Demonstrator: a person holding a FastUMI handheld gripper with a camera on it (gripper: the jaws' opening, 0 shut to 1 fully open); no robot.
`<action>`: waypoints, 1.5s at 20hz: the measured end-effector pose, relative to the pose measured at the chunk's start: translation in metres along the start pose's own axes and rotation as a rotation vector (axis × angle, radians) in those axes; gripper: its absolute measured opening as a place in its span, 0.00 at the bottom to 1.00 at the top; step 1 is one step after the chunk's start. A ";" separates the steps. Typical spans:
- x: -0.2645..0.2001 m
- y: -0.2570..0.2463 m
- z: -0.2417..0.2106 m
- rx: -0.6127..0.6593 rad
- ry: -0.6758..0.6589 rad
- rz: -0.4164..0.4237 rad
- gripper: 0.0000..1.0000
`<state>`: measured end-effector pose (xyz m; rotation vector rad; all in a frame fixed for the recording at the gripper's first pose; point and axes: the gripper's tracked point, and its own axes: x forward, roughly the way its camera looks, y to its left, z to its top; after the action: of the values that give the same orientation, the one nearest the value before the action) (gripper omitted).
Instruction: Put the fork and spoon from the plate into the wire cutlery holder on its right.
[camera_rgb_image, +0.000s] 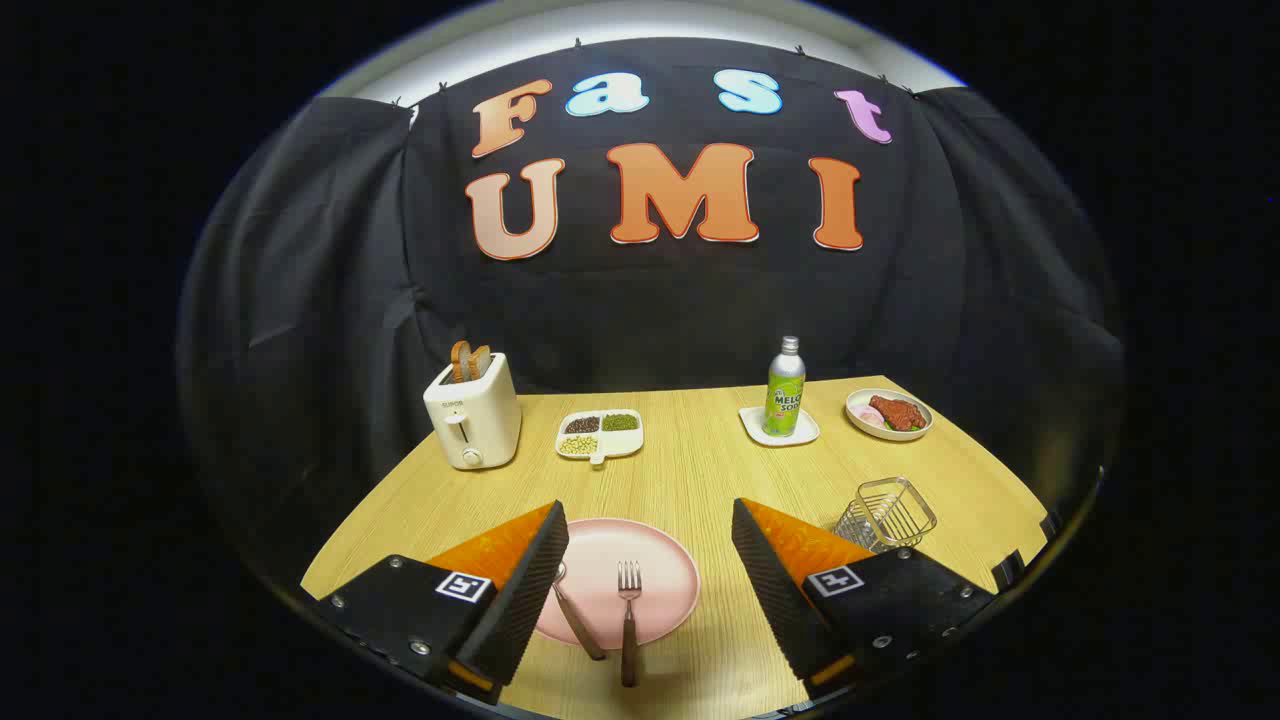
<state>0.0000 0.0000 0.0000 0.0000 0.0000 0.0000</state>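
A pink plate (655, 560) lies on the wooden table between my two fingers. On it rests a fork (628, 610), tines pointing away and its dark handle reaching over the near rim. A spoon (575, 615) lies to its left, its bowl partly hidden behind my left finger. The wire cutlery holder (888, 513) stands to the right of the plate, just beyond my right finger, with nothing visible inside. My gripper (650, 540) hovers above the plate, open wide, with nothing held.
At the back of the table stand a white toaster (472, 418) with bread slices, a divided dish (600, 435) of beans, a green bottle (785, 392) on a white coaster, and a small plate (889, 414) of food. Bare table lies between these and the pink plate.
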 end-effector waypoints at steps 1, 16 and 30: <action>0.000 -0.002 0.001 0.004 -0.006 -0.001 0.99; 0.003 -0.008 -0.005 -0.004 0.014 0.001 0.99; 0.002 0.001 -0.018 -0.018 0.049 0.013 0.94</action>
<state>0.0018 0.0008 -0.0176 -0.0184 0.0488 0.0132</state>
